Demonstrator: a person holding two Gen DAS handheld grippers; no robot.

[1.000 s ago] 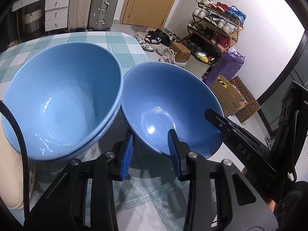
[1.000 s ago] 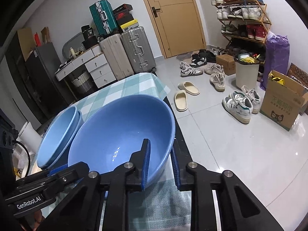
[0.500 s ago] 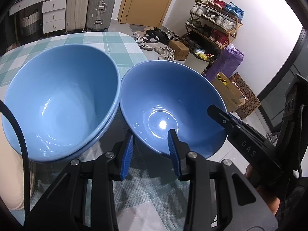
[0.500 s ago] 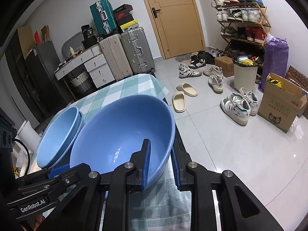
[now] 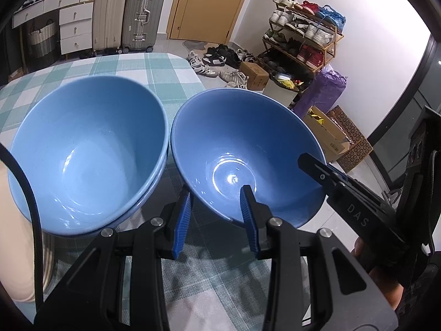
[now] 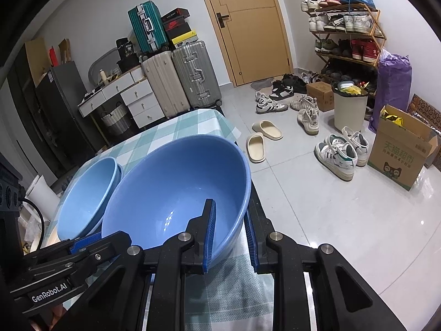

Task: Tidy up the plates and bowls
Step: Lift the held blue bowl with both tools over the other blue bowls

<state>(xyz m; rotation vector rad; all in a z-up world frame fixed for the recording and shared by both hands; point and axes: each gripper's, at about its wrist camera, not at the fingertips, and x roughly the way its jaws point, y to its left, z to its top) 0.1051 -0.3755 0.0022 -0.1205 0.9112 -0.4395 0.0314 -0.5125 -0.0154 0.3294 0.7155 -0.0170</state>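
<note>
A blue bowl is held off the checked tablecloth by both grippers. My left gripper straddles its near rim, one finger inside and one outside, with a gap still showing. My right gripper is shut on the bowl's right rim; it also shows in the left wrist view. A stack of two lighter blue bowls stands just left of the held bowl, almost touching it, and shows in the right wrist view.
The table has a green and white checked cloth; its right edge is close under the held bowl. Beyond it the floor holds shoes, slippers, a cardboard box and a bin. A cable hangs at the left.
The held bowl has risen and tilted a little; both views have lifted slightly. The grips on the bowl look the same.
</note>
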